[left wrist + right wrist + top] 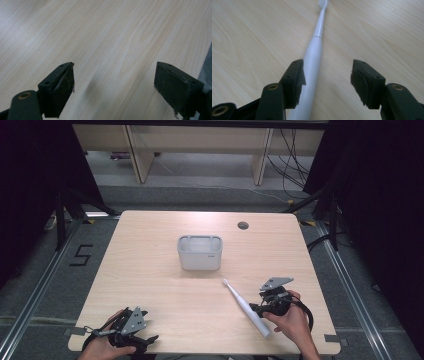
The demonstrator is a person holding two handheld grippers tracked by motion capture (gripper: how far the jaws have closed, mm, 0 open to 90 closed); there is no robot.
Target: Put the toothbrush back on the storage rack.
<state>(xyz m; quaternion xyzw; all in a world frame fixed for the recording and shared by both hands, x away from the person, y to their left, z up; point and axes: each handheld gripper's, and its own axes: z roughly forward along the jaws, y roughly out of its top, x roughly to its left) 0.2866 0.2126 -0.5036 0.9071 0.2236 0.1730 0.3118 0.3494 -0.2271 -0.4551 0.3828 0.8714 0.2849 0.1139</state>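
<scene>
A white electric toothbrush (245, 306) lies flat on the wooden table (150, 270), its brush head pointing up-left toward a grey-white rectangular bin (200, 253) at the table's middle. My right gripper (256, 309) sits at the toothbrush's handle near the front right, held by a hand. In the right gripper view the toothbrush (315, 50) runs between the open jaws of the right gripper (327, 75), close against the left jaw. My left gripper (149, 339) rests at the front left corner. The left gripper (113, 77) stands open over bare wood.
A round cable hole (243, 225) sits at the table's far right. The table's front edge lies just below both hands. Beyond the far edge are pale furniture legs (139, 155) and loose cables (292, 165) on the floor.
</scene>
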